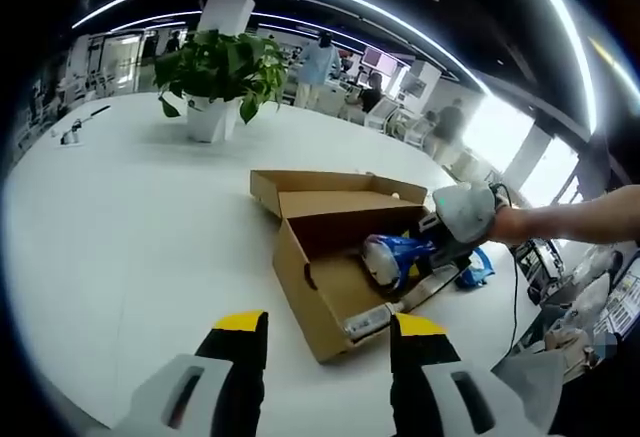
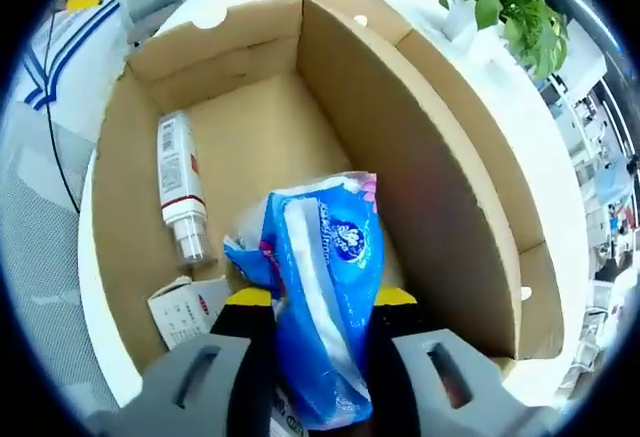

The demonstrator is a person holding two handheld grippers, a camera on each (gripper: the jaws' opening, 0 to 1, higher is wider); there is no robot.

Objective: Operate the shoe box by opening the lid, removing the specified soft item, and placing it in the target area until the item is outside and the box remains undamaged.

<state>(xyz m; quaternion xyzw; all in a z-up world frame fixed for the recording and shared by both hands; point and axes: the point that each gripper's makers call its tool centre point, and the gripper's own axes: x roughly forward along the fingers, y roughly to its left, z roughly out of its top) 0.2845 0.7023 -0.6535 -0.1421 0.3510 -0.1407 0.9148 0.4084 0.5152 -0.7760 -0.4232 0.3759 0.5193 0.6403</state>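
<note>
An open cardboard shoe box (image 1: 325,297) lies on the white table, its lid (image 1: 330,189) folded back. In the left gripper view my left gripper (image 1: 325,335) stands open just short of the box's near corner, holding nothing. My right gripper (image 1: 430,252) reaches into the box from the right, a hand behind it. In the right gripper view that right gripper (image 2: 312,302) is shut on a blue and white soft tissue pack (image 2: 325,282), held above the box floor (image 2: 250,147). A white spray bottle (image 2: 180,182) and a small white carton (image 2: 185,309) lie inside the box.
A potted green plant (image 1: 220,77) stands at the back of the white table (image 1: 120,227). A small object (image 1: 72,135) lies at the far left edge. Blue packaging (image 1: 475,272) sits beyond the box. People and desks fill the office behind.
</note>
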